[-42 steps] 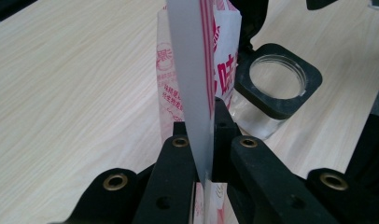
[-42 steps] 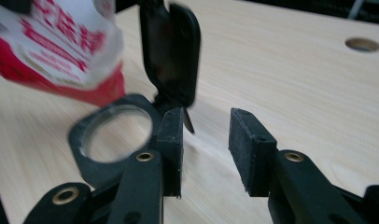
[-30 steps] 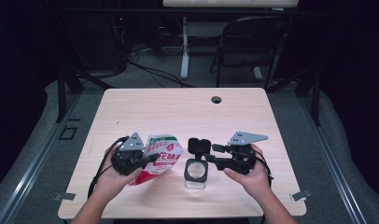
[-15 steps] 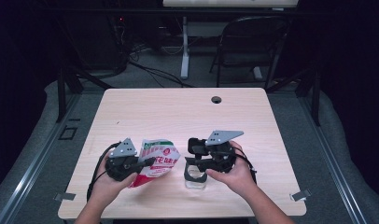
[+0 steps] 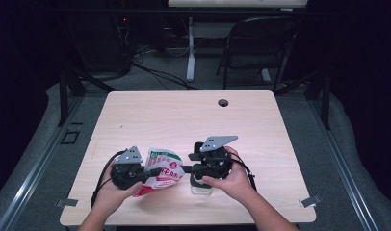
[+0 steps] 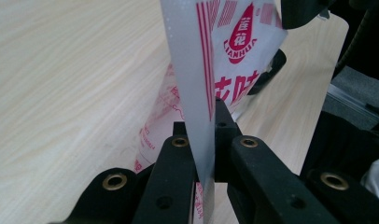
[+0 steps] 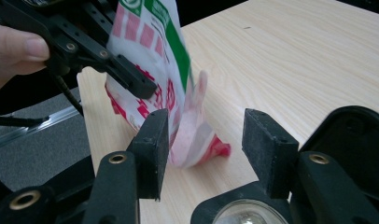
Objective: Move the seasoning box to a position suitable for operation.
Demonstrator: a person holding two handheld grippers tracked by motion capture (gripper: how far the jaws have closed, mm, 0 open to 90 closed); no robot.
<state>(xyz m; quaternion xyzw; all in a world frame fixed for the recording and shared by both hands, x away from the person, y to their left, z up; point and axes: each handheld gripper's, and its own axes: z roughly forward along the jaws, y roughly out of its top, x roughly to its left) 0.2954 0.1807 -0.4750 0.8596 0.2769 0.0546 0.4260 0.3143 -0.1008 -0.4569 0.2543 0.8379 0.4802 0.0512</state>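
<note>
Near the table's front edge, left tongs point(image 5: 157, 171) pinch the bag point(image 5: 165, 169); right tongs point(image 7: 204, 140) gape empty.

A lab: bare wooden table point(image 5: 150, 110), loose floor cables point(image 5: 155, 72), folding chair point(image 5: 258, 43), dark surroundings.

One printed bag point(image 5: 163, 169), one glass jar point(image 5: 201, 186), two grippers, one table point(image 5: 184, 115)

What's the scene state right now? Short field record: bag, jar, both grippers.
bag: red, white and green printed plastic bag, held tilted above the table
left gripper: shut on the bag's edge
right gripper: open, nothing between the pads, beside the bag
jar: clear, with a black rim, on the table under the right gripper
contact: right gripper to bag, cannot tell
</note>
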